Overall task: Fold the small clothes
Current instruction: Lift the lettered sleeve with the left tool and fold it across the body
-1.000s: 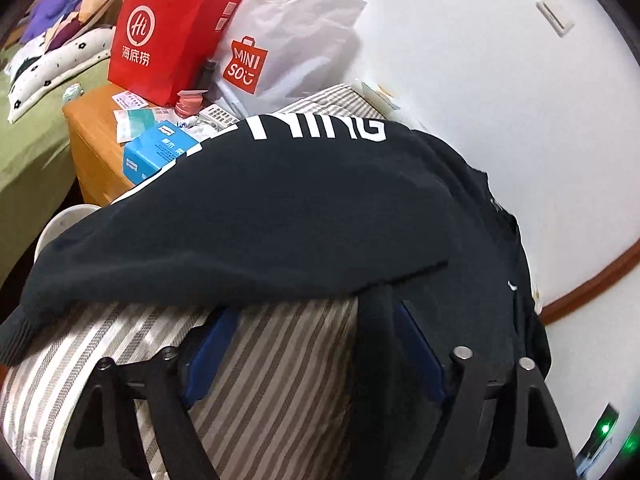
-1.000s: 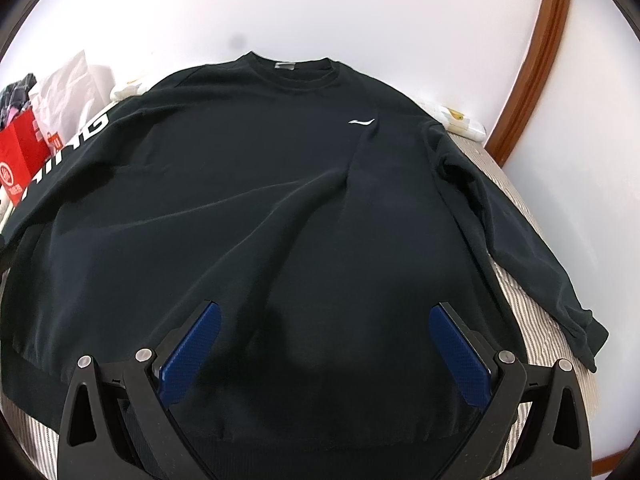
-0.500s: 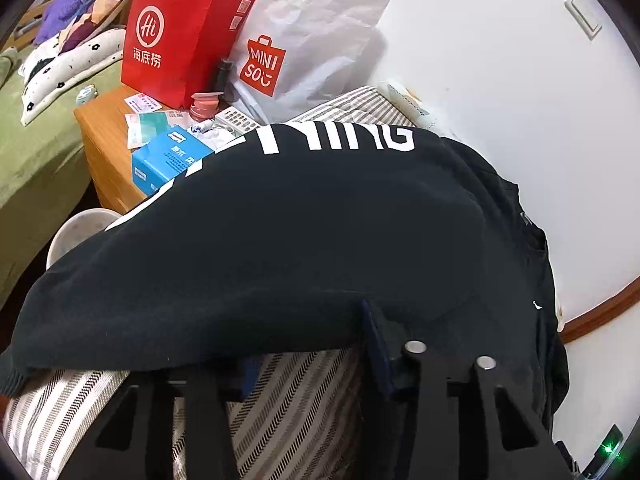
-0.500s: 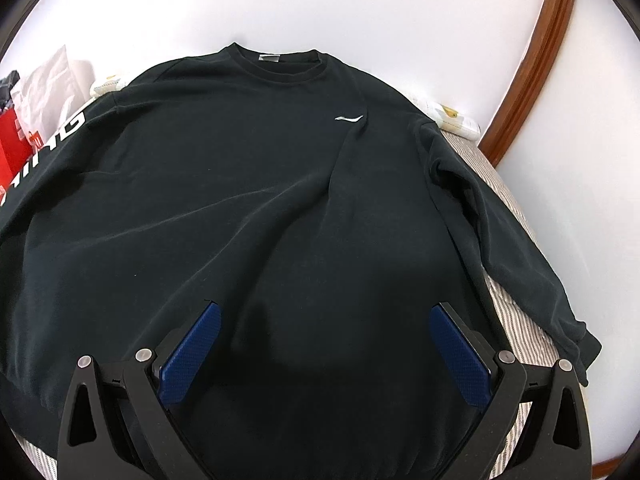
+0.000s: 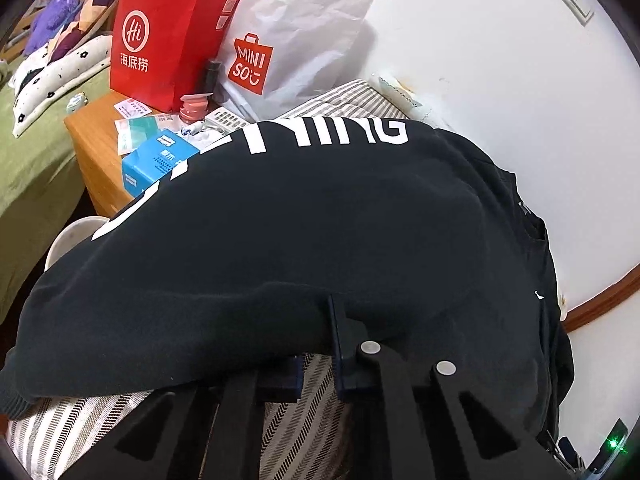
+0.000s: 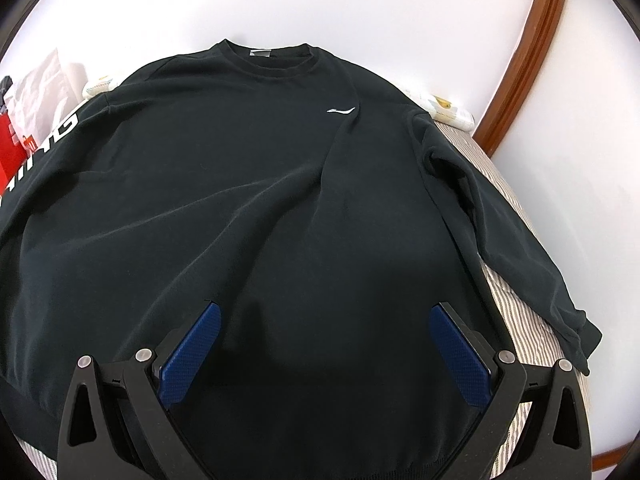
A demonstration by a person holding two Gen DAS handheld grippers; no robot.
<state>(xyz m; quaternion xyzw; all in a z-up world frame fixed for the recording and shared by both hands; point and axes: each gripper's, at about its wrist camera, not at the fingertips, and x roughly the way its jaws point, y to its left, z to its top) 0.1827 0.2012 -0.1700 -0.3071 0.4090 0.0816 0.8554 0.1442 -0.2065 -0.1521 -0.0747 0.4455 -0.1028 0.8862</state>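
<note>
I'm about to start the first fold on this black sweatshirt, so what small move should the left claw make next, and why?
Probably lift the left claw a little and carry it inward over the chest. Its jaws look shut on the lettered sleeve's lower edge, over the striped sheet, while the sweatshirt lies flat and the right claw hovers open above the hem.

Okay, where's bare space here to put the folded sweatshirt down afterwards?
Bare striped bedding shows beside the black sweatshirt by its plain sleeve, and near the left gripper. The wooden nightstand is crowded with bags and boxes.
</note>
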